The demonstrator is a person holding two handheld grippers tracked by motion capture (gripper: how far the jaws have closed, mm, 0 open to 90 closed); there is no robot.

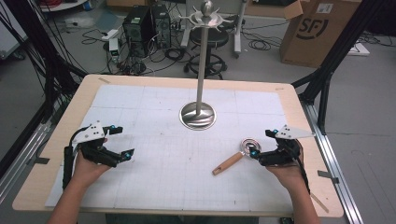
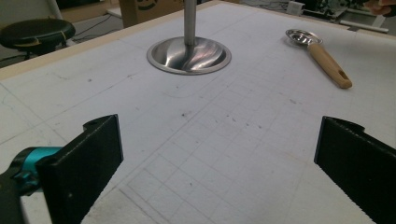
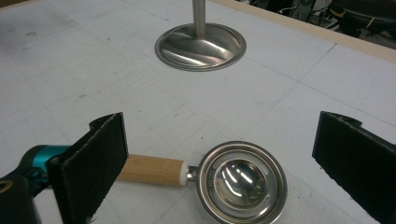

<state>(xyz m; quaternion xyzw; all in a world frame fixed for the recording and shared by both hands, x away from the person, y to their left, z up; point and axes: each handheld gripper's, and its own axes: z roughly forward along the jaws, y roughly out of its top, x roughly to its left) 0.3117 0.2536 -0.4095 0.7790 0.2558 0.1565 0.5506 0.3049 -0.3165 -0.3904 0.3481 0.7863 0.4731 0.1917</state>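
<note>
A wooden-handled metal strainer spoon [image 1: 235, 156] is being shown lying flat on the white gridded mat [image 1: 187, 186] that is covering the wooden table [image 1: 308, 135], at about four o'clock from the steel stand [image 1: 198, 114] in the high view. Its round metal bowl is being pointed toward two o'clock and its wooden handle toward eight o'clock.

The right gripper [image 1: 264, 144] is being held by the person's right hand [image 1: 285, 163] just beside the spoon's bowl, on its three o'clock side. Its jaws are being kept spread wide, with nothing pinched. In the right gripper view the spoon [image 3: 219, 177] is being seen lying on the mat between the two black jaws, the bowl at about six o'clock in the picture and the handle running off toward nine o'clock behind the left-hand jaw. Whether that jaw is touching the handle cannot be told. The base of the stand [image 3: 201, 44] is being seen at twelve o'clock, well apart from the spoon.

The left gripper [image 1: 122, 142] is being held by the left hand [image 1: 88, 163] at about eight o'clock from the stand, well apart from the spoon. Its jaws are likewise being kept spread, with only bare mat between them. In the left gripper view the stand's base [image 2: 189, 55] is being seen at twelve o'clock and the spoon [image 2: 322, 53] at about two o'clock, far from the jaws.

The stand's pole is being seen rising upright from the dished base to a ring of hooks at its top.
</note>
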